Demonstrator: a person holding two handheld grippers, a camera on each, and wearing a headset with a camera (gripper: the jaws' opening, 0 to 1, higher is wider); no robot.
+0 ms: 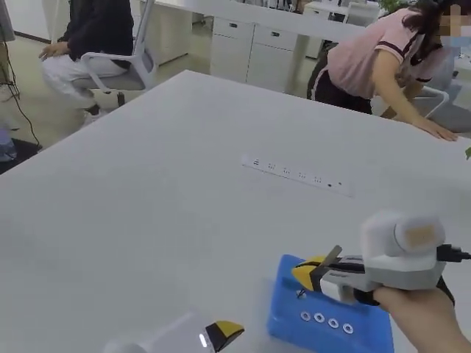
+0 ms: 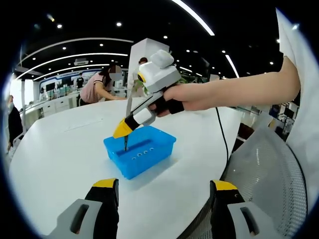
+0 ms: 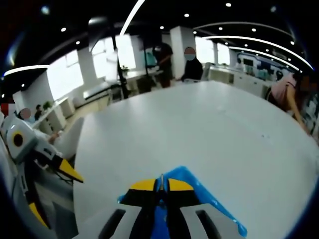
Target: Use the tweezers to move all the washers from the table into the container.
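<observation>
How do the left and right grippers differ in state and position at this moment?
The right gripper is shut on the tweezers; the left gripper stands open, holding nothing. The right gripper hangs over the blue container; the left gripper is off to its side, over bare table. Both have yellow-tipped jaws.

It was an open-plan office. A large white table (image 1: 147, 184) carried a recessed socket strip (image 1: 294, 175) near its middle. A swivel chair (image 1: 125, 70) with a seated person stood off its far-left corner, white drawer cabinets (image 1: 254, 51) lined the back, and long ceiling light strips (image 2: 194, 17) ran overhead.
</observation>
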